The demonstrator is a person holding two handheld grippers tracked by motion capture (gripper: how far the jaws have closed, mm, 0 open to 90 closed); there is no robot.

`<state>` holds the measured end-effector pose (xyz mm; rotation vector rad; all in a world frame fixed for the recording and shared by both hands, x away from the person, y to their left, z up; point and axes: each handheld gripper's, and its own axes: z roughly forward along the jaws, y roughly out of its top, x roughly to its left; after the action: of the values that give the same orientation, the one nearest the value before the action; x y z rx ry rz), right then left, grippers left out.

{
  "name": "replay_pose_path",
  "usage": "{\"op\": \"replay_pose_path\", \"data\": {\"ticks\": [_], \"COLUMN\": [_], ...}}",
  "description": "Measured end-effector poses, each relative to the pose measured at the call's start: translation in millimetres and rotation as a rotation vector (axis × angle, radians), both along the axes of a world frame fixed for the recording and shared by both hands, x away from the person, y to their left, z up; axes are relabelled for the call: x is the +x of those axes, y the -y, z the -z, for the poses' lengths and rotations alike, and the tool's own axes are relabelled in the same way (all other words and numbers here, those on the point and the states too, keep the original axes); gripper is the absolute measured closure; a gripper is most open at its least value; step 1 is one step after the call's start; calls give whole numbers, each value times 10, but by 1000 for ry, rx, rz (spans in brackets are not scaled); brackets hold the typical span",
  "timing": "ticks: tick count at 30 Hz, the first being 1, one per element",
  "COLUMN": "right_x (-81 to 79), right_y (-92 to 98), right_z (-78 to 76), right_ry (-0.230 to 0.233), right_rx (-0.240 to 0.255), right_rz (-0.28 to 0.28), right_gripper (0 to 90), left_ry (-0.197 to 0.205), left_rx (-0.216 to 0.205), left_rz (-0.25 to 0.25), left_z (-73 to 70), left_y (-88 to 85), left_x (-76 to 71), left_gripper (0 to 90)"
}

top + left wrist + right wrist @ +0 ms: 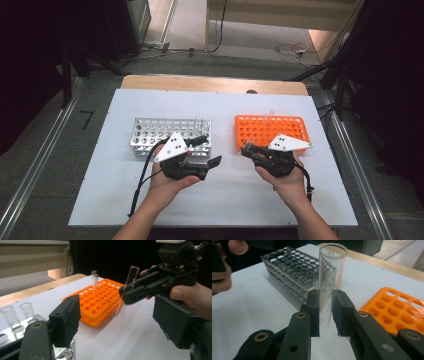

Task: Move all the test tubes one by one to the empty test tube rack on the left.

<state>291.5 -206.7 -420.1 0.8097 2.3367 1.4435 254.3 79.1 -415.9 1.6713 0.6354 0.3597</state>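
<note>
My right gripper (326,312) is shut on a clear glass test tube (332,277), gripped near its lower part and standing nearly upright. From the left gripper view, that tube (127,290) hangs tilted in the right gripper (123,293), above the white board in front of the orange rack (97,305). My left gripper (120,325) is open with nothing between its jaws. In the high view it (212,150) sits at the front right corner of the silver rack (150,132), and the right gripper (246,148) is at the orange rack's (270,130) front left corner.
One tube (94,280) stands in the orange rack's far side. Two tubes (8,315) stand in the silver rack (294,272) close to my left gripper. Both racks rest on a white board (225,200) over a wooden table (215,82).
</note>
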Motion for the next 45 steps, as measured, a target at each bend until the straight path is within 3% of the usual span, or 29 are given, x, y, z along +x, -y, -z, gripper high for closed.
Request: {"op": "replay_pose_path", "data": {"ticks": [6,12,16,27,33,40,45], "right_x": [-90,-159,-186,-229,-251,-252,-240], "right_y": [-159,-280,-337,-431,-477,-478,-470], "right_z": [15,28,38,86,113,116,131], "right_ry": [-1,2,12,25,47,45,38], "right_rx": [-12,-28,-44,-102,-142,-143,-143], "right_rz": [-49,-87,-106,-120,-130,-133,-137], "right_gripper": [743,743,743,743,743,743,743], "left_ry": [-6,-15,-18,-27,-29,-14,-11], "left_rx": [15,19,52,115,154,187,186], "left_rz": [21,40,45,79,73,63,55], "left_z": [10,-10,-30,-55,-31,-8,19], "left_y": [106,145,170,234,288,314,311], "left_x": [0,6,1,-20,-26,-29,-25], "left_gripper": [330,500,583,645,682,735,755]}}
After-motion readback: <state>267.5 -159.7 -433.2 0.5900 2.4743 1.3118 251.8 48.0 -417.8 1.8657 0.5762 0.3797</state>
